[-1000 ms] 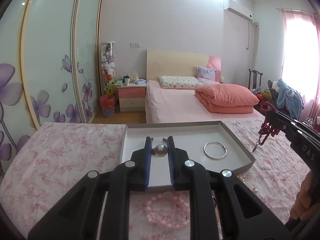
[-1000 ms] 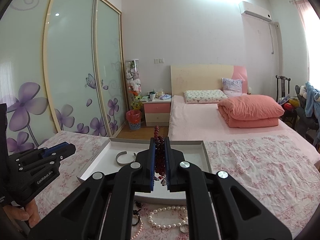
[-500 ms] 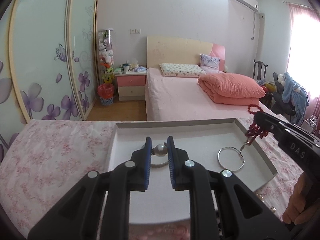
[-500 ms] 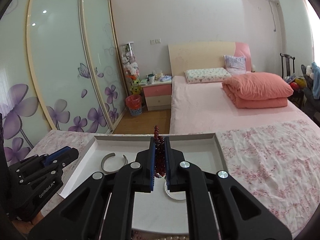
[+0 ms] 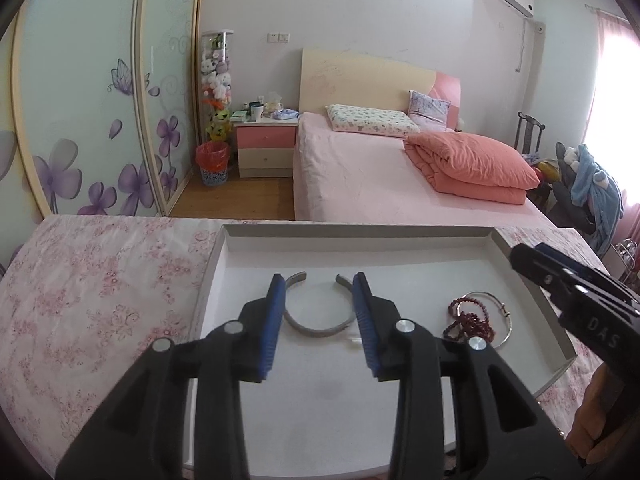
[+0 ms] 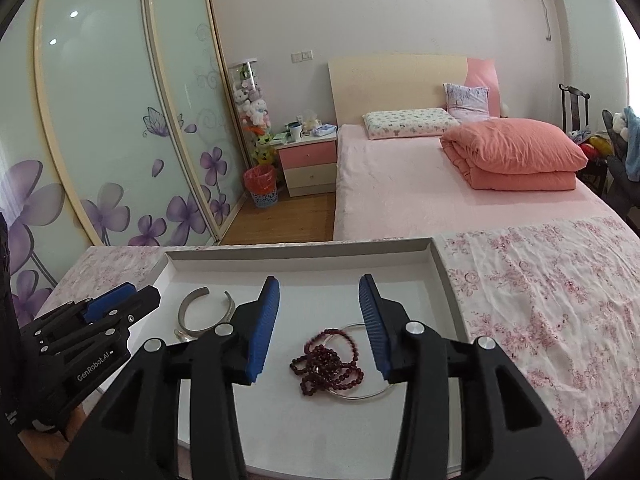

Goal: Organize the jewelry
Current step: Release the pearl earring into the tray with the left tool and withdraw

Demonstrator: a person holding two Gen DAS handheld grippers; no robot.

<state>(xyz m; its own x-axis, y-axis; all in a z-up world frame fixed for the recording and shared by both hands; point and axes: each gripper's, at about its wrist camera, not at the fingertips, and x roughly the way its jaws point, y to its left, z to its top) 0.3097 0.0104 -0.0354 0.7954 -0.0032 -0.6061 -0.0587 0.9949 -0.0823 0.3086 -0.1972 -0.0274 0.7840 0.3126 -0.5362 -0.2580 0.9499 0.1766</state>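
Observation:
A white shallow tray lies on the floral cloth. My left gripper is open and empty over it, above a silver open cuff. A small clear piece, blurred, lies beside the cuff. My right gripper is open and empty over a dark red bead strand, which lies on a thin silver bangle. Each gripper shows in the other's view, the right one and the left one.
The floral pink cloth covers the surface around the tray. Beyond it stand a pink bed, a nightstand and sliding wardrobe doors. A chair with clothes is at the right.
Both grippers have opened over the tray. The left let go of the small pearl piece; the right let go of the red bead strand, which now lies on the bangle.

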